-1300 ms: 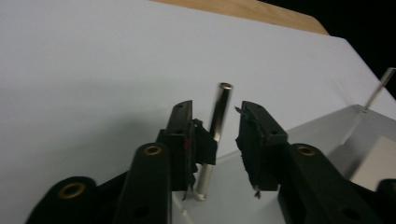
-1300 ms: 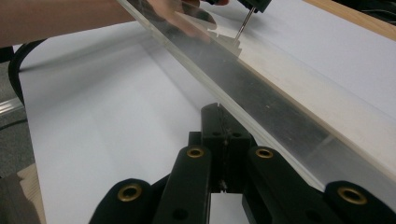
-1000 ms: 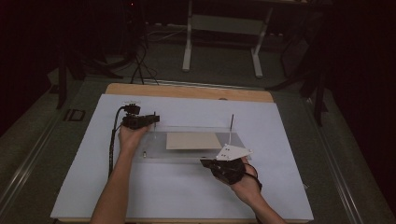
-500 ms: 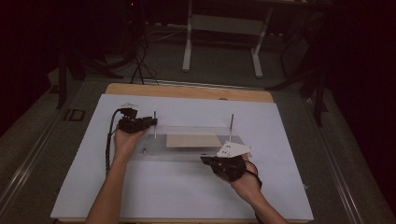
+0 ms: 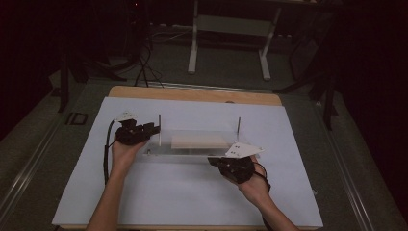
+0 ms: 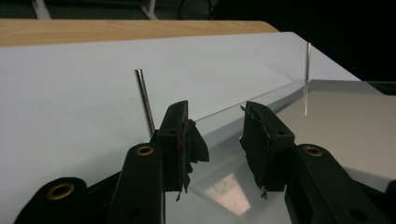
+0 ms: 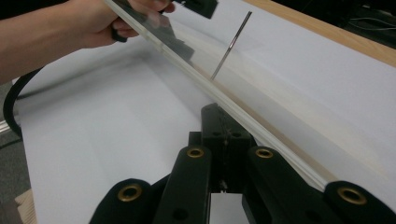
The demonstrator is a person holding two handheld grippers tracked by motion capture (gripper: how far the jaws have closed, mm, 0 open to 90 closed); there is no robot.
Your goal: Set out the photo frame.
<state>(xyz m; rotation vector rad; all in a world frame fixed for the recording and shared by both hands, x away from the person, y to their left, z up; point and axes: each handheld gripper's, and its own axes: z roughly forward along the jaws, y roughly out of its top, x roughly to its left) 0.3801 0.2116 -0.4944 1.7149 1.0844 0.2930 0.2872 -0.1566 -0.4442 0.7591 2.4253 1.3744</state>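
A clear plastic plate lies on the white sheet with a beige board at its middle. Two thin metal pins stand upright on it, the left pin and the right pin. My left gripper is open just left of the left pin. In the left gripper view its jaws stand apart with nothing between them, the left pin close beside the left jaw. My right gripper is shut at the plate's near edge. In the right gripper view its closed tips sit against the plate's edge.
The white sheet covers most of the wooden table. Beyond the table stand a metal frame and loose cables on a dark floor. A cable hangs from my left gripper.
My left gripper has drawn back to the left, uncovering the left pin. The right gripper and the plate have not moved.
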